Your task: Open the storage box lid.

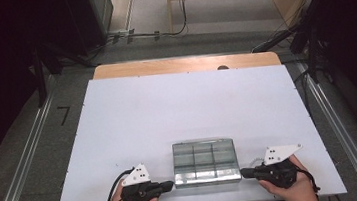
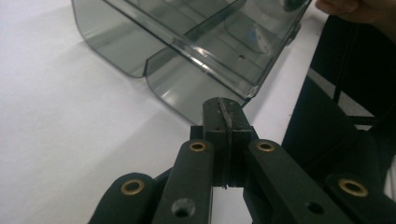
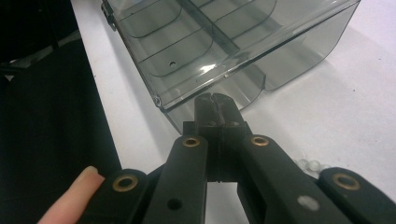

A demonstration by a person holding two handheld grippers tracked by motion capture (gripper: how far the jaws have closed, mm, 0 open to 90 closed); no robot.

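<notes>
Smoked clear plastic organizer box sits on the white bench, close to the near edge and roughly at its middle. Lid down, hinged or latched side not certain. Through the lid, dividers show a grid of compartments; whether anything lies in them I cannot tell.

Placement reads as deliberate: the box is square to the near edge and centred between the two hands, so each gripper can come at one end of it from the side. The near front wall of the box faces the person, which should put any catch within reach of both tips.

Left gripper: lies low on the bench, pointing right toward the box's near left corner. In the left gripper view the jaws are pressed together, nothing between them, tip just short of the box's lower corner; contact or a hair's gap, cannot tell which.

Right gripper: mirror pose, pointing left at the near right corner. In the right gripper view its jaws are likewise fully closed on nothing, tip right at the wall under the lid rim. A few small clear beads lie on the bench beside this gripper.

Judgement: both closed tips are posed as pushers or prying points at the box's ends, more likely to steady or nudge it, or work the lid, than to pick it up.
</notes>
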